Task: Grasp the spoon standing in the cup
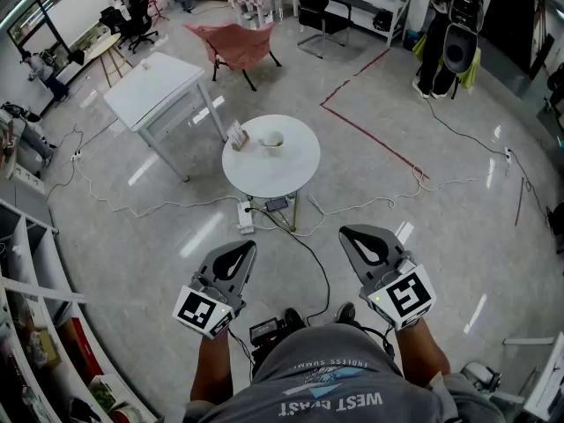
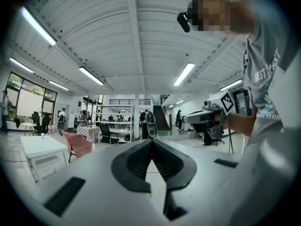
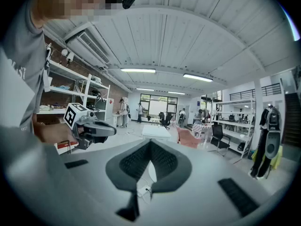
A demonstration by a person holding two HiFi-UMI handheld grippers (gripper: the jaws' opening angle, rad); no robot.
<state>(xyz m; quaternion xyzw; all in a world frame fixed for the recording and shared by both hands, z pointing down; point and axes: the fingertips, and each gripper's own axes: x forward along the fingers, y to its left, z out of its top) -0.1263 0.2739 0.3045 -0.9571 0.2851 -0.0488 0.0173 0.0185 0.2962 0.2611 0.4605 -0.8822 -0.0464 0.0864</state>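
Head view: floor of a large workroom lies below, with a round white tabletop standing near the middle. The cup sits on its far left part, just right of a small upright card; the spoon in the cup is too small to make out. Both claws are held low and near the person, well apart from the tabletop. The left claw and the right claw both point towards it, each with its two halves together. A power strip lies on the floor under the tabletop's near edge, with cables trailing away. A white rectangular table stands far left, a pink chair beyond it, and red tape runs across the floor to the right.

Left gripper view: the claw's tips meet in a point with nothing between them. The right claw shows at the right, the pink chair and the white table at the left.

Right gripper view: this claw is likewise closed at its tips and empty. The left claw shows at the left, and the pink chair stands far off, just right of centre.
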